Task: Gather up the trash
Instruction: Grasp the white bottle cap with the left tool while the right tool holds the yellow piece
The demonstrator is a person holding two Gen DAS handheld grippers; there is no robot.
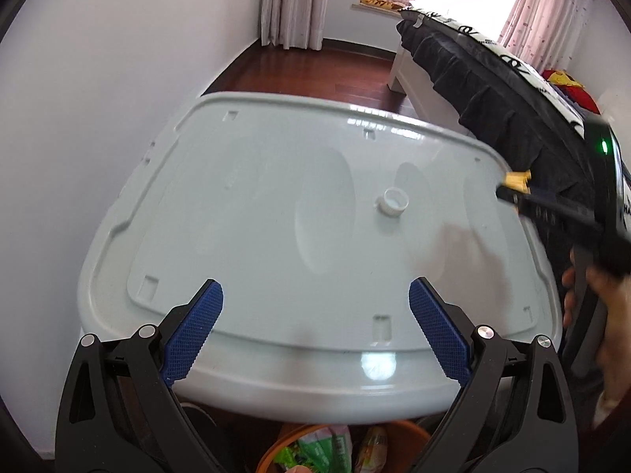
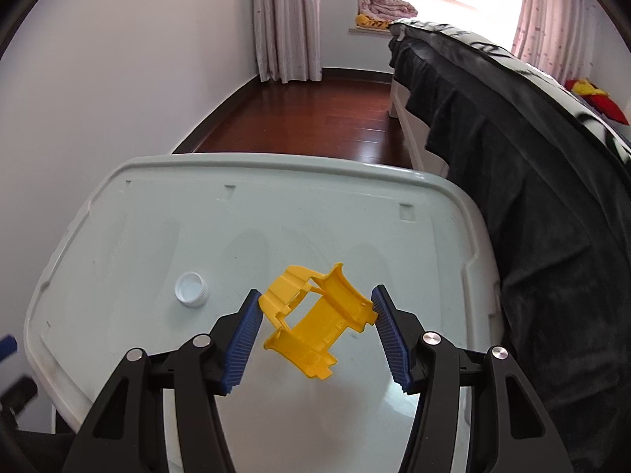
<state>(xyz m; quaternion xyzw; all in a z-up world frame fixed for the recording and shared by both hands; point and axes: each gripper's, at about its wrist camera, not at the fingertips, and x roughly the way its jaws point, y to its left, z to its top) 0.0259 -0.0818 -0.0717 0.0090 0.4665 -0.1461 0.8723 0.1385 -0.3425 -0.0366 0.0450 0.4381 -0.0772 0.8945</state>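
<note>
A white bottle cap [image 1: 391,202] lies on the pale grey plastic lid [image 1: 244,213] that serves as the work surface; it also shows in the right wrist view [image 2: 191,289]. My right gripper [image 2: 317,329] is shut on a yellow plastic piece [image 2: 315,317] and holds it just above the lid [image 2: 157,236]. In the left wrist view the right gripper [image 1: 512,189] shows at the lid's right edge with the yellow piece [image 1: 517,179] in it. My left gripper [image 1: 315,329] is open and empty over the lid's near edge.
An orange bin [image 1: 323,451] with wrappers inside stands below the lid's near edge. A bed with a dark cover [image 2: 512,157] runs along the right. A white wall [image 1: 98,98] is at the left. Wooden floor [image 2: 315,118] lies beyond.
</note>
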